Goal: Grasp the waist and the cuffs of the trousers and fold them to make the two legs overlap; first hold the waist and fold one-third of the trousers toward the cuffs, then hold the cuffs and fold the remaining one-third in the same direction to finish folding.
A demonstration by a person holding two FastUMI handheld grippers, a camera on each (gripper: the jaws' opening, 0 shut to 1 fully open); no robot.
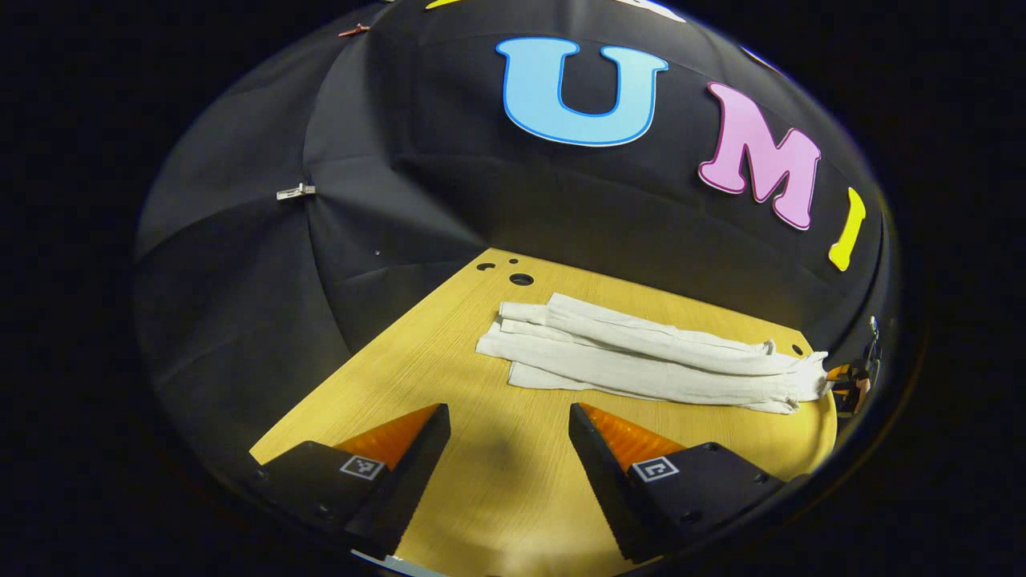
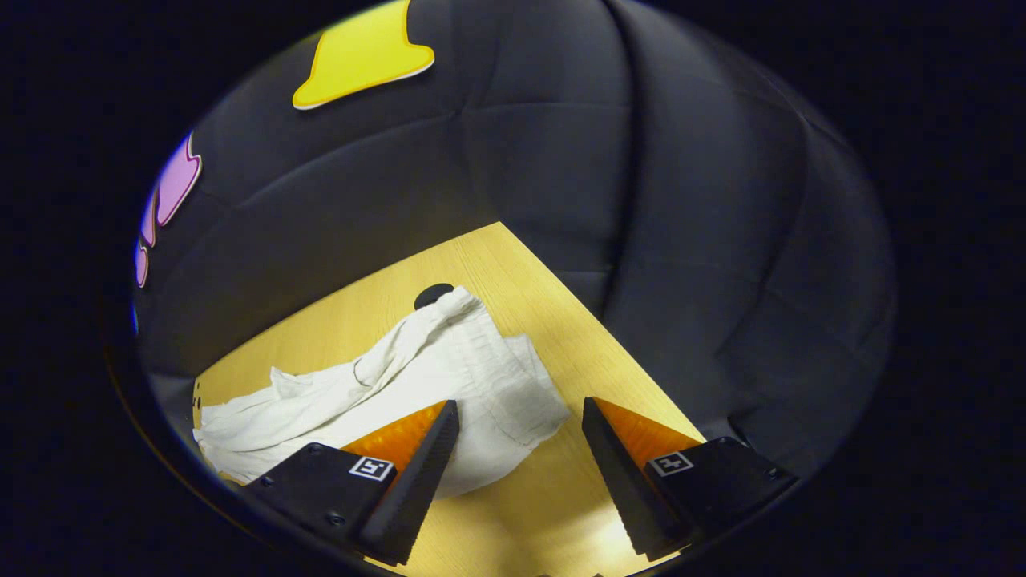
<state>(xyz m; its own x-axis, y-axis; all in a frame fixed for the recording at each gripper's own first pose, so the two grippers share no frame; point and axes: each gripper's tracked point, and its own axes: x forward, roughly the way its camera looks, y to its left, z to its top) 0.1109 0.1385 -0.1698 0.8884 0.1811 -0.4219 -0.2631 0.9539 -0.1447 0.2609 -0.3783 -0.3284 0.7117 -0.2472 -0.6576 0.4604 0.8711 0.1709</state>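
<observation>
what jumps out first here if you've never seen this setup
The white trousers lie stretched out lengthwise on the yellow wooden table, bright against the dark booth. In the right gripper view, the right tool hangs open just above their crumpled end; the left tool is open too, farther back.

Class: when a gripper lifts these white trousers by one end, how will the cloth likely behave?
The trousers will probably sag and trail, since they already lie creased and rumpled on the table. Thin cloth looks light. Unlikely to roll or slide.
</observation>
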